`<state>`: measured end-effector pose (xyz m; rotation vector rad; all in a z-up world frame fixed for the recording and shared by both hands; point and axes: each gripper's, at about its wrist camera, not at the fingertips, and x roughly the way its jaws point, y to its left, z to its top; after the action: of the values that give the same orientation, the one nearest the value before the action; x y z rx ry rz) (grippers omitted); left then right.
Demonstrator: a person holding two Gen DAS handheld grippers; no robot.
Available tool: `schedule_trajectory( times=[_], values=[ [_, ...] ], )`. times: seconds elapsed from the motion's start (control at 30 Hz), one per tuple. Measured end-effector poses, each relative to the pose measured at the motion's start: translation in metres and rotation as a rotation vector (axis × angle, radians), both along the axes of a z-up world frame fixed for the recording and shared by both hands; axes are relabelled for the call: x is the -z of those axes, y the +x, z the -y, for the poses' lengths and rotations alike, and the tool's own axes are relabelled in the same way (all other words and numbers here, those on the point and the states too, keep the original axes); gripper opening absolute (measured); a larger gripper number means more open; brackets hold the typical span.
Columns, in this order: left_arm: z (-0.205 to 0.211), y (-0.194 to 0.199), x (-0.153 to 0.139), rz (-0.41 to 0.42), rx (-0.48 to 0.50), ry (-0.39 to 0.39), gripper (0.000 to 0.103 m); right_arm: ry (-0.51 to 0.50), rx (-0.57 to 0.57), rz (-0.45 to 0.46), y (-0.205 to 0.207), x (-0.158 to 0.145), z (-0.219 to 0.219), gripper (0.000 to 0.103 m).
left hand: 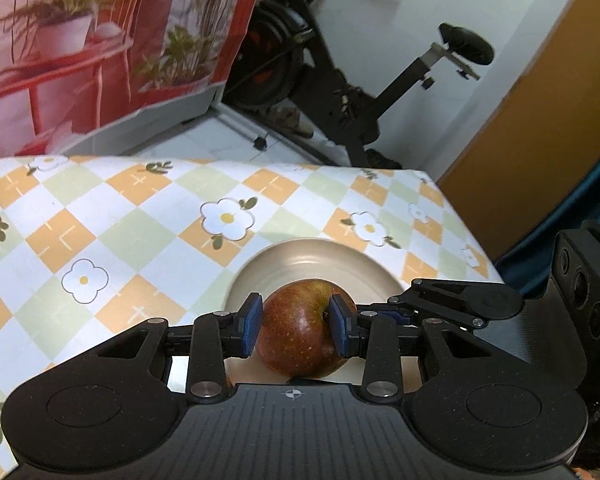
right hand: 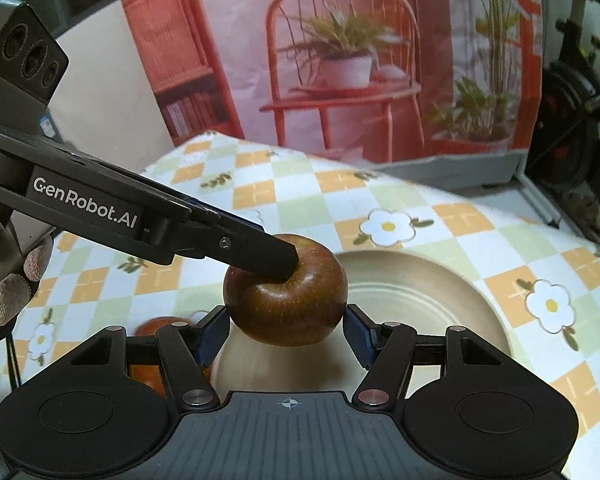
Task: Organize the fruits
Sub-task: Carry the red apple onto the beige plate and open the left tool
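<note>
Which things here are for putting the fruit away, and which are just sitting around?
For the job:
- apple, gripped by the left gripper and the right gripper
- plate
- another fruit, half hidden

Just around:
- flowered tablecloth
- exercise bike
- printed backdrop

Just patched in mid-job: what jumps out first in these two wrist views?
A red apple pinched from both sides by the left hand-held gripper over a beige plate. The right hand-held gripper flanks the same apple; contact is unclear. Another red fruit lies on the checked tablecloth.
</note>
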<state>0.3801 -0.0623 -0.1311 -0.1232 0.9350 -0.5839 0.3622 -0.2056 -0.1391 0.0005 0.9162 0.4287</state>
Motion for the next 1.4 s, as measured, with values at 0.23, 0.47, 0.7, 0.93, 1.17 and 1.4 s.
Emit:
schedule_trajectory(
  times=[0.23,0.47,0.7,0.93,1.17,1.4],
  values=[
    [0.001,0.017,0.019,-0.036,-0.004,0.011,0.038,-0.021,0.0,-0.038,0.02,0.023,0.003,0.059],
    [0.0,0.025,0.022,-0.023,-0.02,0.025,0.038,-0.028,0.012,-0.027,0.026,0.031,0.002,0.059],
    [0.006,0.023,0.022,0.023,-0.02,0.062,0.039,-0.035,0.016,-0.017,0.029,0.031,0.003,0.06],
    [0.008,0.018,0.021,0.032,-0.027,0.075,0.039,-0.062,0.035,0.001,0.017,0.024,0.007,0.062],
    [0.008,0.012,0.02,0.038,-0.043,0.085,0.04,-0.028,0.161,0.064,-0.023,0.01,0.031,0.062],
    [0.001,-0.006,0.011,0.075,-0.088,0.054,0.04,0.028,0.394,0.226,-0.093,-0.001,0.067,0.067]
  ],
)
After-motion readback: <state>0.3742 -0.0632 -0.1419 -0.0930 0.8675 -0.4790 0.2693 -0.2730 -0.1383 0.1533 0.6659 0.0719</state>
